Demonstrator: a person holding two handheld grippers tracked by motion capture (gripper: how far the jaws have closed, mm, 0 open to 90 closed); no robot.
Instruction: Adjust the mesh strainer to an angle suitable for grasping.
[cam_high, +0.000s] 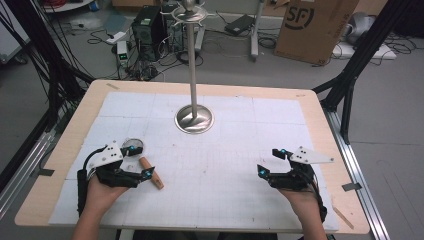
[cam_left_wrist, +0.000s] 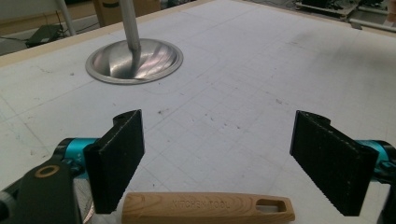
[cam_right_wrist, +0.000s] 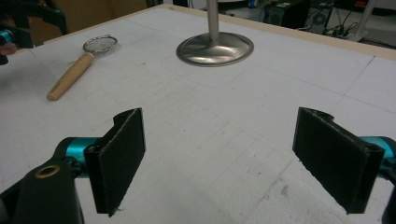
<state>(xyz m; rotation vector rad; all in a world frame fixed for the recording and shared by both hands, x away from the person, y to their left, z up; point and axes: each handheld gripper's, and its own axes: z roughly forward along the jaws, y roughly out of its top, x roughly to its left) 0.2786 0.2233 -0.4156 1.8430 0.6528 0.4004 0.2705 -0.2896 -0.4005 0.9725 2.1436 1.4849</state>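
The left gripper (cam_high: 140, 160) is hovering, jaws spread wide, over the strainer (cam_high: 143, 159), whose wooden handle (cam_left_wrist: 208, 208) is lying on the mat just under it. The right gripper (cam_high: 270, 161) is waiting well apart, likewise spread and holding nothing. Judging by the hooked stand (cam_high: 193, 65), a pickup is being lined up; next the left needs lowering to straddle the handle before closing.

A wooden table (cam_high: 70, 130) covered by a white gridded mat (cam_high: 225, 165) stands on a grey floor (cam_high: 390, 100). Beyond its far edge sit a brown cardboard box (cam_high: 312, 27), a black computer tower (cam_high: 148, 27) and tangled cables (cam_high: 220, 45). Black frame struts (cam_high: 360, 55) rise at both sides.
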